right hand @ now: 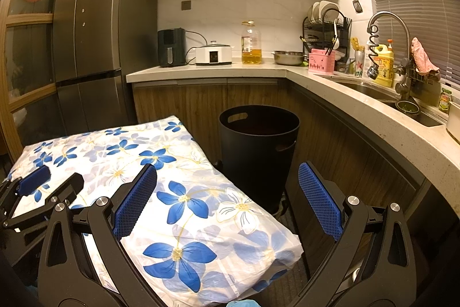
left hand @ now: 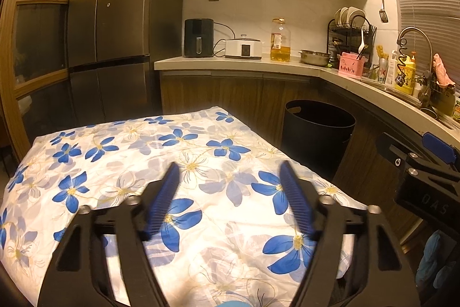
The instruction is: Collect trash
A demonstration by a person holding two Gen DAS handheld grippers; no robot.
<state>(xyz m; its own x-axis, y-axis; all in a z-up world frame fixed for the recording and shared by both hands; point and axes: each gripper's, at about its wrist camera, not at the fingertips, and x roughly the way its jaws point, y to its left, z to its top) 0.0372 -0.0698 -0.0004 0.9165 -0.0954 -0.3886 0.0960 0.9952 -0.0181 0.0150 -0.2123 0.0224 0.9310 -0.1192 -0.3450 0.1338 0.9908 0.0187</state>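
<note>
A black round trash bin stands on the floor between the table and the counter cabinets; it also shows in the right wrist view. My left gripper is open and empty above the table with the blue-flowered cloth. My right gripper is open and empty over the table's right edge, near the bin. The right gripper shows at the right edge of the left wrist view, and the left gripper at the left edge of the right wrist view. No trash item shows on the cloth.
An L-shaped counter carries an air fryer, a cooker, an oil bottle, a steel bowl, a dish rack and a sink with tap. A tall fridge stands at the left.
</note>
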